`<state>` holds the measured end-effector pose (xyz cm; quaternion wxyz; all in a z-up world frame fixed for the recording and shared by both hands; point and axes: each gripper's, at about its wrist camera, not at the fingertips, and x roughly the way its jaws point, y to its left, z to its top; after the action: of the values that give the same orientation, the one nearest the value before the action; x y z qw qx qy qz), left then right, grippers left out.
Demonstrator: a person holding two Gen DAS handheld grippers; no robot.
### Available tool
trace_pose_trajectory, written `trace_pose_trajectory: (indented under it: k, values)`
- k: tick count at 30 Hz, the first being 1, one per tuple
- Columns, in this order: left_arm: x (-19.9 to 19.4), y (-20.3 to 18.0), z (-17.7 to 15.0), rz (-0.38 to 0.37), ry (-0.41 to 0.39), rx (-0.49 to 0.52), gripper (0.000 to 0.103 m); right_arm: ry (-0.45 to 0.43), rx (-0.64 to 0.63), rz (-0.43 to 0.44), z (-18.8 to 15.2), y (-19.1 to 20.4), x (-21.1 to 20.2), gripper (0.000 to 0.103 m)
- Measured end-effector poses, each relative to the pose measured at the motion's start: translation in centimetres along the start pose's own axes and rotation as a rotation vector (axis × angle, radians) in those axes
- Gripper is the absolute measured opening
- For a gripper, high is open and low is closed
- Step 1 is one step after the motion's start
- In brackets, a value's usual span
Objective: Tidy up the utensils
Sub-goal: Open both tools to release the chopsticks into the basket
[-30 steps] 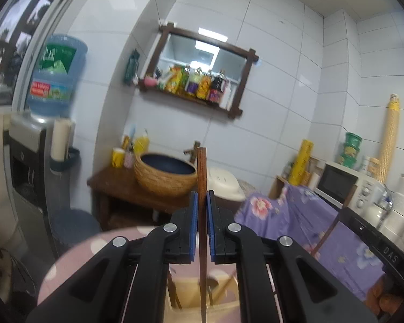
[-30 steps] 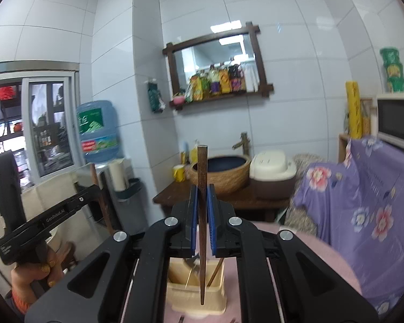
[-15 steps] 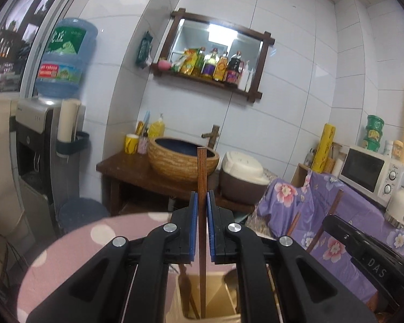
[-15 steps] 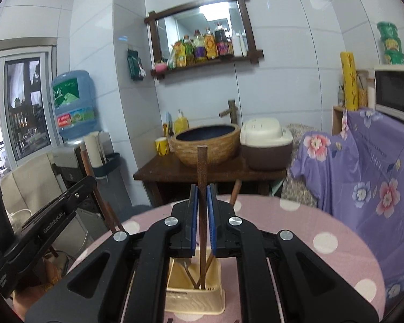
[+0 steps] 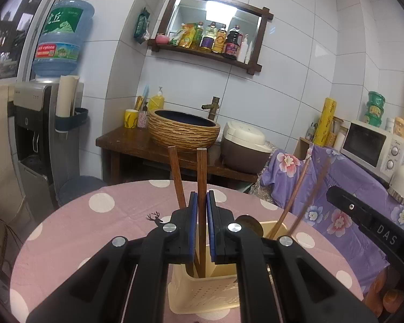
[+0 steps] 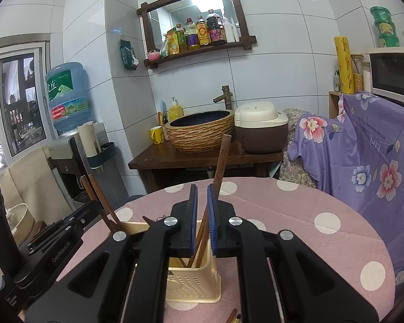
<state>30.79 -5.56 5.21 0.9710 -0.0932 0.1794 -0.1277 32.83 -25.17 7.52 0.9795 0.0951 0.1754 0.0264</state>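
Round table (image 5: 99, 223) in pink dotted cloth, white tiled kitchen, basin (image 5: 184, 132), microwave (image 5: 369, 142), left gripper (image 5: 201, 223) clamping upright chopstick (image 5: 201, 172) over cream holder (image 5: 202, 290), right gripper (image 6: 201, 220) nearly closed, leaning chopstick (image 6: 221, 161) loose between its jaws

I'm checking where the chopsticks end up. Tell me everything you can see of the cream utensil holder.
The cream utensil holder is a rectangular plastic caddy, its lower front wall pierced with small drain holes. It stands upright on the pink polka-dot tablecloth, below both grippers. Brown wooden chopsticks and what seem to be other thin-handled utensils stand or lean in it. How it is divided inside cannot be told.
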Motion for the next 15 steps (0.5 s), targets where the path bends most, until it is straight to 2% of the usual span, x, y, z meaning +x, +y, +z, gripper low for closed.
trace_pose_trajectory:
  k: [2,3,4,5,7,9,11,15]
  values:
    - [-0.6,-0.1,-0.1,-0.004,0.000,0.008,0.010,-0.004,-0.010,-0.005,-0.2,0.1,-0.5,0.015]
    - [-1.1,-0.1,-0.2,-0.010,0.005,0.009,0.013,-0.004,-0.010,-0.005,-0.4,0.0,-0.9,0.026]
    - [-1.5,-0.1,-0.3,-0.014,0.010,0.009,0.025,-0.004,-0.007,-0.005,-0.7,0.0,-1.4,0.038]
    - [-2.2,0.0,-0.5,-0.014,0.016,0.009,0.040,-0.002,-0.002,-0.004,-1.0,-0.1,-1.8,0.041]
    - [-3.6,0.1,-1.2,-0.008,0.017,0.009,0.056,0.019,-0.005,-0.021,-2.1,-0.3,-2.9,0.041]
    - [-4.9,0.1,-2.2,0.002,0.042,0.028,0.059,0.061,-0.018,-0.039,-3.7,-0.4,-3.6,0.042]
    - [-6.0,0.6,-3.6,0.012,0.077,0.022,0.068,0.129,-0.024,-0.047,-5.8,-0.5,-4.0,0.046]
    - [-7.4,2.0,-7.0,0.026,0.152,0.002,0.070,0.255,-0.063,-0.060,-10.6,-0.3,-4.6,0.050]
